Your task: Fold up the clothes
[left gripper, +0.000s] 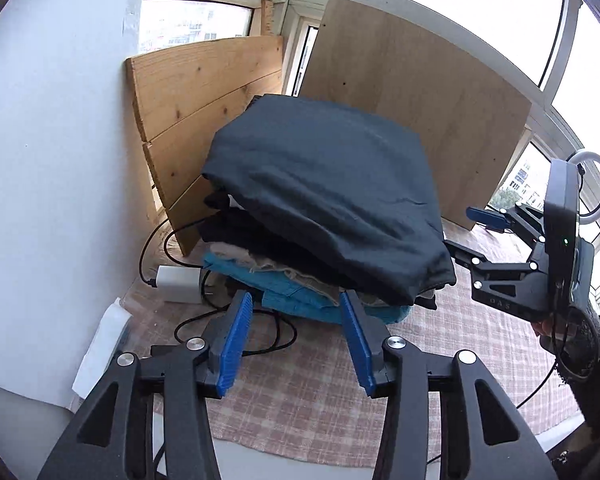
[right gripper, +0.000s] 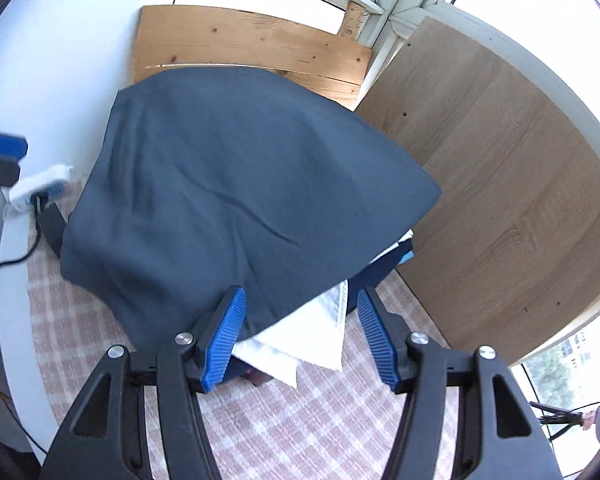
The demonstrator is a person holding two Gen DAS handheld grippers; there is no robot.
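Left wrist view: left claw at bottom centre, blue pads apart, nothing between them, tips just short of the clothes stack in mid-frame. Stack sits on the worktop's pink checked cloth; folded dark navy garment on top, black and beige layers under it, teal piece at the bottom. Right claw comes in from the right edge, held by a hand, one finger tip at the stack's lower right corner, contact unclear. White power adapter with black cables left of the stack; pine board and plywood panel lean against the windows behind. Right wrist view: right claw bottom centre, pads apart, straddling the near edge of the dark navy garment and a white fabric corner poking out beneath, not pinching either. Left claw's blue tip at the left edge. White power strip at left.
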